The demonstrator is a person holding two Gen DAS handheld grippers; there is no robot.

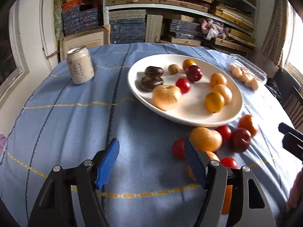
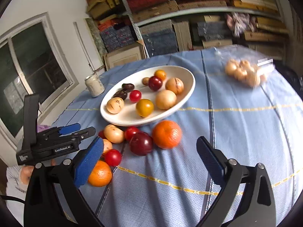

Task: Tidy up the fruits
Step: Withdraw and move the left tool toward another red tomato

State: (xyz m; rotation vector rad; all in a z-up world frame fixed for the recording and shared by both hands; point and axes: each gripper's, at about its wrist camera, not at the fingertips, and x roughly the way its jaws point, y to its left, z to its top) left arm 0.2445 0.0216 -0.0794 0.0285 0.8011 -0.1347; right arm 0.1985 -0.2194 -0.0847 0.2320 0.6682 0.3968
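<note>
A white oval plate [image 1: 234, 111] [image 2: 189, 87] holds several fruits: dark ones, red ones, yellow and tan ones. In front of it, loose fruit lies on the blue cloth: a tan fruit [image 1: 206, 139] [image 2: 113, 134], a dark red plum [image 1: 240, 139] [image 2: 141, 143], an orange mandarin [image 2: 166, 134] [image 1: 248, 123], small red fruits [image 2: 113, 157] and a second orange [image 2: 100, 174]. My left gripper [image 1: 151, 151] is open and empty, just left of the loose fruit; it also shows in the right wrist view [image 2: 75, 129]. My right gripper [image 2: 149, 149] is open and empty, over the loose fruit.
A pale drink can [image 1: 80, 66] [image 2: 94, 86] stands left of the plate. A clear bag of small tan fruits [image 1: 245, 76] [image 2: 244, 71] lies at the far right. Shelves of stacked boxes stand behind the table. A window is on the left.
</note>
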